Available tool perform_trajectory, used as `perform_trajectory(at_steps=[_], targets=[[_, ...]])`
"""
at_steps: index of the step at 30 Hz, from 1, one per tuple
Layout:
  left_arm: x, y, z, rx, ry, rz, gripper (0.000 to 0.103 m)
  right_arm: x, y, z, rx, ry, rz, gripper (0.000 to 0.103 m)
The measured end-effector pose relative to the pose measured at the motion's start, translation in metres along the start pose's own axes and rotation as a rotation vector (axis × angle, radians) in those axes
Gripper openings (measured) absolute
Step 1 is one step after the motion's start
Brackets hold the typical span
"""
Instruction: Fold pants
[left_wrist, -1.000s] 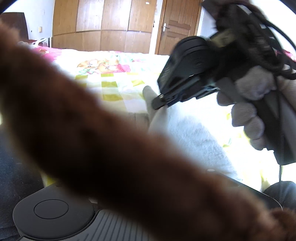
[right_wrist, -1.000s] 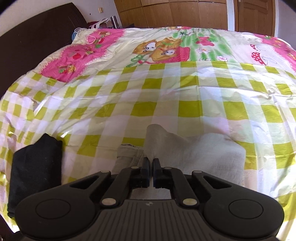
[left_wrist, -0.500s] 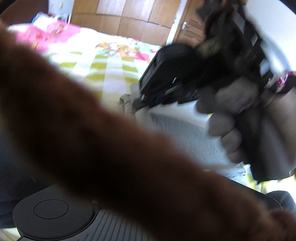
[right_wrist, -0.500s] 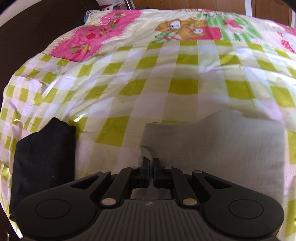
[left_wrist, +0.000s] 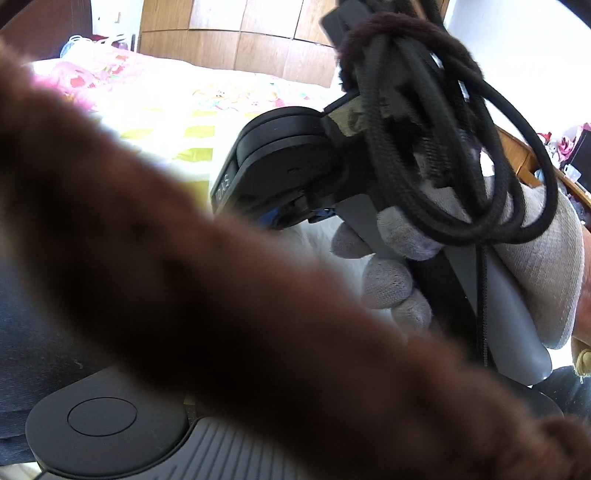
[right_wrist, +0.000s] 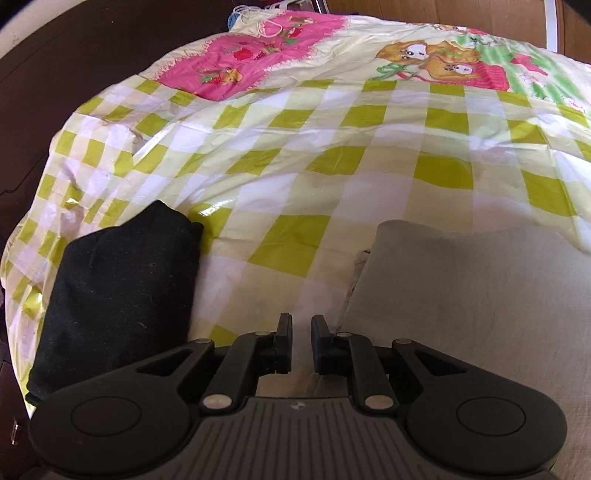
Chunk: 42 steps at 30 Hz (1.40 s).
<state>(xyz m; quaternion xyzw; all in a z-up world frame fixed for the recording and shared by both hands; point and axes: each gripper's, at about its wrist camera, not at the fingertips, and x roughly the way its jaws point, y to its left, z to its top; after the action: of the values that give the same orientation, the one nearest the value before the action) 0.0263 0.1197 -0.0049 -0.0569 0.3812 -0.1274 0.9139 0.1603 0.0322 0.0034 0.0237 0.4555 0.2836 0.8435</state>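
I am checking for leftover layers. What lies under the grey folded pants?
At the left edge of the grey folded pants, a paler layer peeks out. Below is the checked bedspread. Anything deeper is covered.

Bed (right_wrist: 369, 173) covered with green-and-white checked sheet, cartoon print at far end. Folded grey pants (right_wrist: 472, 295) lie flat on it; folded black garment (right_wrist: 114, 295) lies apart, near the edge.

Matt beige cloth pants (right_wrist: 472, 295) and a matt black knit garment (right_wrist: 114, 291) lie on a glossy, crinkled checked bed cover (right_wrist: 295, 155); right claw (right_wrist: 301, 341) is matt black plastic with metal rivets.
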Motion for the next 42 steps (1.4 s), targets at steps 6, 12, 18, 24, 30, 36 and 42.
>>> perform_trajectory(at_steps=[6, 12, 18, 24, 30, 36, 42], targets=[[-0.021, -0.008, 0.005, 0.027, -0.048, 0.053, 0.032, -0.078, -0.021, -0.008, 0.043, -0.175, 0.021, 0.03], [-0.026, -0.029, 0.034, 0.097, -0.148, 0.089, 0.042, -0.118, -0.062, -0.046, 0.037, -0.246, -0.163, 0.032], [0.015, -0.049, 0.068, 0.199, -0.184, 0.103, 0.048, -0.11, -0.085, -0.082, 0.037, -0.214, -0.185, 0.032], [0.079, -0.035, 0.07, 0.171, -0.052, 0.147, 0.048, -0.09, -0.093, -0.115, 0.016, -0.161, -0.154, 0.033], [0.076, -0.02, 0.05, 0.131, -0.005, 0.199, 0.051, -0.1, -0.1, -0.116, 0.072, -0.207, -0.131, 0.034], [0.036, -0.036, 0.041, 0.142, -0.05, 0.198, 0.049, -0.121, -0.106, -0.117, 0.157, -0.245, -0.174, 0.035], [0.036, -0.062, 0.017, 0.239, 0.03, 0.195, 0.054, -0.12, -0.102, -0.128, 0.134, -0.2, -0.225, 0.036]])
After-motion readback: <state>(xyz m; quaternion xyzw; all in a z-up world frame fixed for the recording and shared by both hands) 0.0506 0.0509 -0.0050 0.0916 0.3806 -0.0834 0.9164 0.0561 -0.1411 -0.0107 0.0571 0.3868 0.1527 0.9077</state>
